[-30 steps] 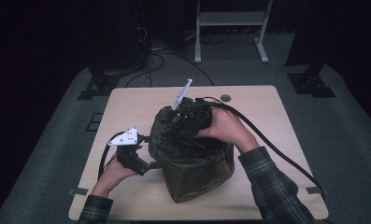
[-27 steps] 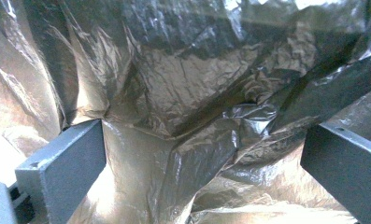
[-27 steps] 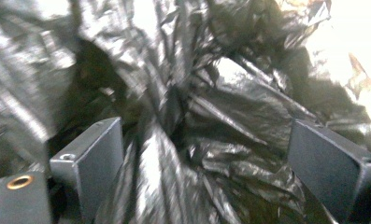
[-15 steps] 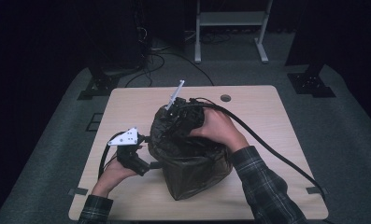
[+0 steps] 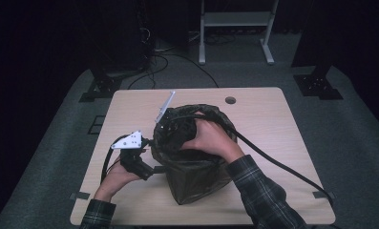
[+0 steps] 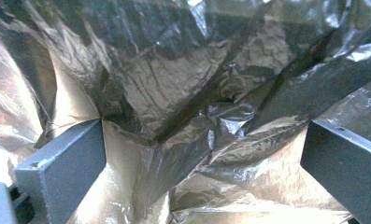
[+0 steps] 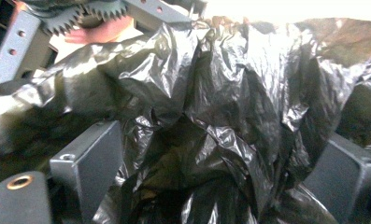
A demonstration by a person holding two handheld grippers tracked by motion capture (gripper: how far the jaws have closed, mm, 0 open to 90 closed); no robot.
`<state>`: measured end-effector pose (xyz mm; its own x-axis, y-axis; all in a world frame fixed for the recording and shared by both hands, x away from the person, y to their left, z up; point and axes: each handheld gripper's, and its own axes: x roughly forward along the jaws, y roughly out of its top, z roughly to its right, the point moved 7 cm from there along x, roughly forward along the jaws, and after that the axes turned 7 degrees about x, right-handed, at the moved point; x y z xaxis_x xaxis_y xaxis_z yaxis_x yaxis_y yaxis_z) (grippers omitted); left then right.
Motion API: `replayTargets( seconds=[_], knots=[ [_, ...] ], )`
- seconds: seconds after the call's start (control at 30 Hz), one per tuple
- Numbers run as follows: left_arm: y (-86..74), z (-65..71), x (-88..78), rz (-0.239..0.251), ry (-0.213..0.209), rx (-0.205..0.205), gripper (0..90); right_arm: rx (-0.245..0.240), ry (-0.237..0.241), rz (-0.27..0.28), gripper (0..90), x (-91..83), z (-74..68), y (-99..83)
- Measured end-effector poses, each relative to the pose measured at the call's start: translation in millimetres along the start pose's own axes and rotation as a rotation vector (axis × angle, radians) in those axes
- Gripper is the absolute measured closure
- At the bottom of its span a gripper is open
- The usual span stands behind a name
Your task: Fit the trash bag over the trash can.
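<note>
A bin lined with a black plastic bag point(image 5: 196, 176) stands in the middle of the table point(image 5: 273, 119). My right gripper point(image 5: 164, 133) reaches into the bag's mouth at its far left rim, with the grey plate tilted up above it. In the right gripper view its jaws point(image 7: 220, 182) stand wide apart, with crumpled black bag point(image 7: 230, 93) bunched between them, so it is open. My left gripper point(image 5: 152, 155) rests against the bin's left side. Its jaws point(image 6: 204, 154) are also wide, with shiny bag film point(image 6: 174, 93) bulging between them, unpinched.
A thick black cable point(image 5: 278, 164) runs from the right hand across the table to its front right edge. A round hole point(image 5: 230, 100) sits near the table's far edge. A white stand point(image 5: 235, 19) and dark equipment stand on the floor behind.
The right hand has carried its gripper to the left and a little lower across the bag's mouth, pushing folds of the bag along. The left hand and its gripper kept still.
</note>
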<state>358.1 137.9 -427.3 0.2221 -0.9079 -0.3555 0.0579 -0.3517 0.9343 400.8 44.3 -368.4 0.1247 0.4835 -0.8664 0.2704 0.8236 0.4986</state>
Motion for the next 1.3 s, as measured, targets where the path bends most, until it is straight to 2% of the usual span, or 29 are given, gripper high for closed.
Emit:
replayTargets(
  seconds=[0.1, 0.2, 0.37, 0.47, 0.6, 0.77, 0.8, 0.87, 0.9, 0.97, 1.0, 1.17, 1.23, 1.27, 1.3],
  knots=[
    [-0.1, -0.7, -0.7, 0.001, 0.001, -0.001, 0.0, 0.002, 0.015, -0.014, 9.7, 6.7, -1.3, -2.1],
    [-0.2, -1.2, -1.3, 0.001, 0.006, -0.004, 0.0, -0.005, 0.002, -0.014, 9.7, 6.4, -1.9, -2.0],
    [-0.8, -2.9, -4.0, -0.001, 0.015, -0.006, 0.0, 0.023, -0.026, 0.019, 9.7, -14.2, 3.2, -4.1],
    [-0.6, -3.8, -6.1, 0.003, 0.021, -0.007, 0.0, 0.022, -0.044, 0.031, 9.7, -28.2, 6.6, -7.2],
    [-1.0, -5.3, -9.0, 0.006, 0.029, -0.011, 0.0, 0.031, -0.052, 0.086, 9.7, -43.8, 11.2, -11.5],
    [-1.7, -5.7, -12.4, 0.002, 0.035, -0.014, 0.0, 0.043, -0.076, 0.117, 9.7, -62.8, 15.8, -20.3],
    [-1.7, -5.7, -12.4, 0.002, 0.035, -0.014, 0.0, 0.042, -0.079, 0.145, 9.7, -68.0, 15.9, -21.7],
    [-2.1, -5.8, -14.7, 0.001, 0.041, -0.015, 0.0, 0.059, -0.072, 0.150, 9.7, -74.1, 16.9, -26.9],
    [-2.5, -6.0, -16.1, -0.003, 0.044, -0.016, 0.0, 0.061, -0.084, 0.150, 9.7, -77.2, 18.0, -30.5],
    [-2.9, -6.2, -17.6, -0.004, 0.050, -0.017, 0.0, 0.068, -0.088, 0.186, 9.7, -84.7, 19.7, -36.8],
    [-3.2, -6.3, -18.6, -0.008, 0.053, -0.015, 0.0, 0.076, -0.081, 0.184, 9.7, -88.2, 20.2, -40.7],
    [-5.3, -4.6, -21.9, -0.022, 0.064, -0.017, 0.0, 0.100, -0.106, 0.244, 9.7, -106.6, 26.4, -61.1],
    [-6.7, -4.0, -22.4, -0.028, 0.067, -0.018, 0.0, 0.111, -0.108, 0.248, 9.7, -110.4, 27.6, -66.2],
    [-9.2, -3.1, -23.8, -0.031, 0.071, -0.021, 0.0, 0.129, -0.116, 0.280, 9.7, -118.7, 30.9, -77.9],
    [-10.7, -2.8, -24.5, -0.035, 0.073, -0.022, 0.0, 0.134, -0.122, 0.284, 9.7, -121.3, 32.3, -82.3]
  ],
)
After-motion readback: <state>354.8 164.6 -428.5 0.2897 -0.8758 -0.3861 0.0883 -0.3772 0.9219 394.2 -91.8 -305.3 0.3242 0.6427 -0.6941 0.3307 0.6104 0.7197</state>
